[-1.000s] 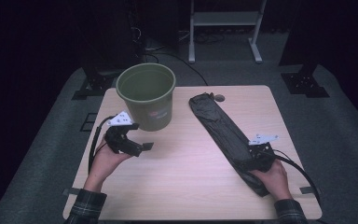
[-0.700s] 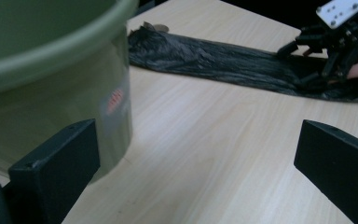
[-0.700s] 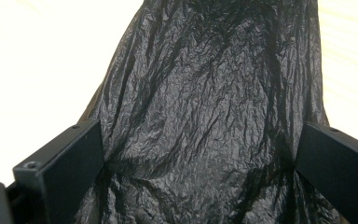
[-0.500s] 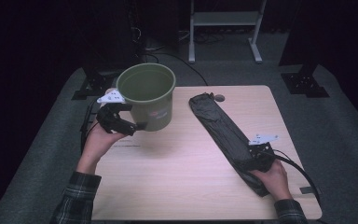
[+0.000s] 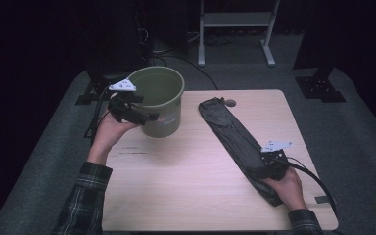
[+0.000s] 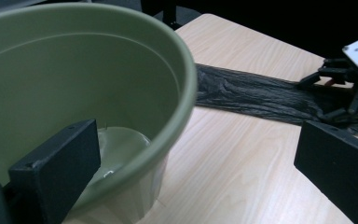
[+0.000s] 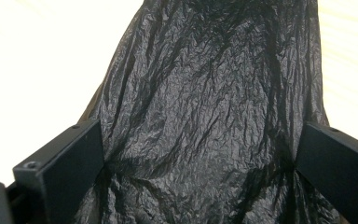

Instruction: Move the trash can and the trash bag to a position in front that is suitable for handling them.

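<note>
The left gripper (image 5: 144, 115), jaws wide apart, straddles the green bucket's (image 5: 162, 105) rim to grab it. The right gripper (image 5: 267, 166), jaws apart around the black bag (image 5: 232, 137), waits to pinch it on the tabletop (image 5: 186, 171).

we see the bucket (image 5: 160, 100) on the table (image 5: 191, 181) at its far left, the bag (image 5: 235, 139) lying to its right, running from the far middle toward the near right. our left gripper (image 5: 144, 113) sits at the bucket's left rim, our right gripper (image 5: 260, 169) on the bag's near end.
</note>
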Demonstrator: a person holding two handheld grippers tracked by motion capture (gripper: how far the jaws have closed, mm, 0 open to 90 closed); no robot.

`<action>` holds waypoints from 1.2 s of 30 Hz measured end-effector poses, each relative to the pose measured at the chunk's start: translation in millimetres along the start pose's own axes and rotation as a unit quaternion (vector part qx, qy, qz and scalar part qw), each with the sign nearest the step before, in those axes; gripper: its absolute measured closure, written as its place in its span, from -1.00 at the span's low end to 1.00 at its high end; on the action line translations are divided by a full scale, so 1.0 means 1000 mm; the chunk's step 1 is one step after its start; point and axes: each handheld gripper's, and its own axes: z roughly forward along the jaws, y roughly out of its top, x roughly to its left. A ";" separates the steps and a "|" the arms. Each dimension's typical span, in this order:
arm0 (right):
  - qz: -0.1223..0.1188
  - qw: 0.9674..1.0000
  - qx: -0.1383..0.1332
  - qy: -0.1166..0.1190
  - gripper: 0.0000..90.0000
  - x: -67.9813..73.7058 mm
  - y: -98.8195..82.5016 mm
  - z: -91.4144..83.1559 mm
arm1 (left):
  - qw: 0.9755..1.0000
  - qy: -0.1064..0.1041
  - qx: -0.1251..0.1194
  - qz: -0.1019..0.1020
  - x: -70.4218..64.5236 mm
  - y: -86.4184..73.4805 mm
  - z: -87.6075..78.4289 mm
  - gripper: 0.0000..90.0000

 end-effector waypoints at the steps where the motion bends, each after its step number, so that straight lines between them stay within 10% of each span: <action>1: 0.000 1.000 0.000 0.000 -1.00 0.000 0.000 0.000 | 1.000 -0.002 0.003 -0.002 0.002 0.000 0.003 -1.00; 15: 0.000 1.000 0.000 0.000 -1.00 0.000 0.000 0.000 | 1.000 -0.016 0.026 0.003 0.002 -0.002 0.028 -0.99; 36: 0.000 1.000 0.000 0.000 -1.00 0.000 0.000 0.000 | 0.999 -0.015 0.022 0.029 0.010 -0.004 0.030 0.52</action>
